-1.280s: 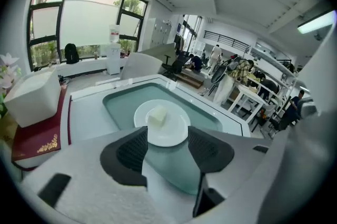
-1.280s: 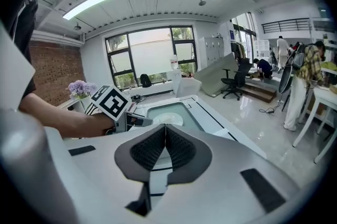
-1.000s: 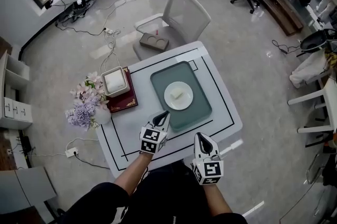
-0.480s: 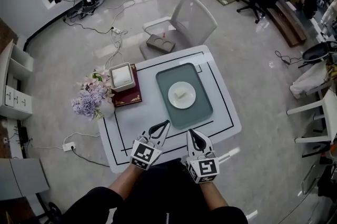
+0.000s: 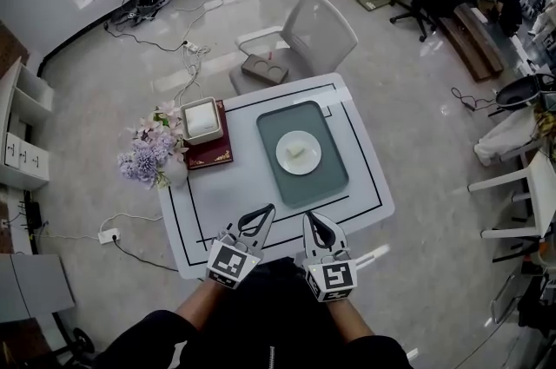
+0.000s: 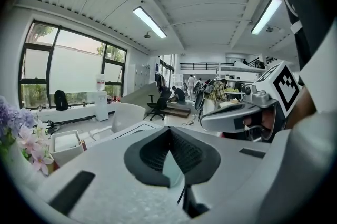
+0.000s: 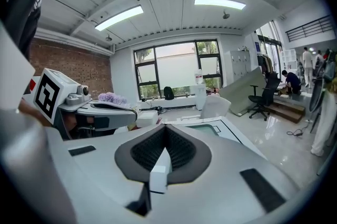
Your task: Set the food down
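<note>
Pale food block (image 5: 297,150) sits on round white plate (image 5: 287,161) at ctr of grey-green rectangular tray (image 5: 334,178); left gripper (image 5: 270,207) & right gripper (image 5: 307,216), both closed on nothing just short of tray, should prob. keep clear.

Table (image 5: 243,194) white, with thin black lines framing its top. Tray (image 5: 326,176) dull grey-green. Plate (image 5: 313,159) white; food (image 5: 298,150) pale cream. Book (image 5: 208,157) at left dark red, gold trim. Flowers (image 5: 146,161) lilac and pink. Left gripper (image 5: 268,209) and right gripper (image 5: 307,216) white, black-and-white square markers.
</note>
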Demonstrator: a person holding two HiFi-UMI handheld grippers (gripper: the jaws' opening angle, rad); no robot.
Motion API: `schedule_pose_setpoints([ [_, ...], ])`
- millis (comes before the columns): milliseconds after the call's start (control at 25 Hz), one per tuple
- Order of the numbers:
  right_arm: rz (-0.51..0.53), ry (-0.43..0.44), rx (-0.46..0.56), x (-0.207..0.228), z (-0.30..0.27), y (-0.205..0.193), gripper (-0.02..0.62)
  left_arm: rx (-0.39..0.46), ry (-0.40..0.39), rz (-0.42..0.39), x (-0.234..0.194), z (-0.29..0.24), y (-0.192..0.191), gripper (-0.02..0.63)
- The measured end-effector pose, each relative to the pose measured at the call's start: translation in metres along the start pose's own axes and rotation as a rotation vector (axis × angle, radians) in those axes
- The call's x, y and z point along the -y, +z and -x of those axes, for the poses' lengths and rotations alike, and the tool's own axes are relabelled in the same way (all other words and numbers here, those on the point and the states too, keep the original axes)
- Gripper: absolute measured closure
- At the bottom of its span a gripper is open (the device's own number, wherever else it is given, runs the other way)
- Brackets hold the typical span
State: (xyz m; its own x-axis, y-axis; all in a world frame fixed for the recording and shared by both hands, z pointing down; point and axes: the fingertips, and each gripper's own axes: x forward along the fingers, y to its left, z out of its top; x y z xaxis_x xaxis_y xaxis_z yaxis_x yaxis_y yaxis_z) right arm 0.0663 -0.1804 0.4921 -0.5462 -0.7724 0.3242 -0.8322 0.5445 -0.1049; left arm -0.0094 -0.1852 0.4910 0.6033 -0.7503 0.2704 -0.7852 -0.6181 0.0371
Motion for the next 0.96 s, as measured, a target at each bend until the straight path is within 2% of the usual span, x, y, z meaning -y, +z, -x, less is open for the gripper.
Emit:
schedule_pose_setpoints([
  [160, -0.001, 0.008, -0.003, -0.003, 0.001, -0.001, 0.588, 0.007, -0.015, 0.007, 0.004, 0.004, -0.006, 0.6],
  [480, 0.001, 0.02, -0.006, -0.004, 0.004, -0.003, 0.588, -0.004, 0.004, 0.016, 0.004, 0.004, -0.002, 0.6],
  [600, 0.005, 0.021, -0.01, -0.005, 0.005, -0.005, 0.588, 0.003, 0.002, 0.05, 0.007, 0.004, -0.002, 0.601],
  [720, 0.006, 0.021, -0.012, -0.005, 0.007, -0.006, 0.588, -0.002, -0.016, 0.002, 0.009, 0.003, -0.007, 0.6],
  [960, 0.026, 0.02, -0.018, -0.006, 0.009, -0.007, 0.588, 0.002, -0.024, 0.026, 0.012, 0.001, -0.007, 0.6],
])
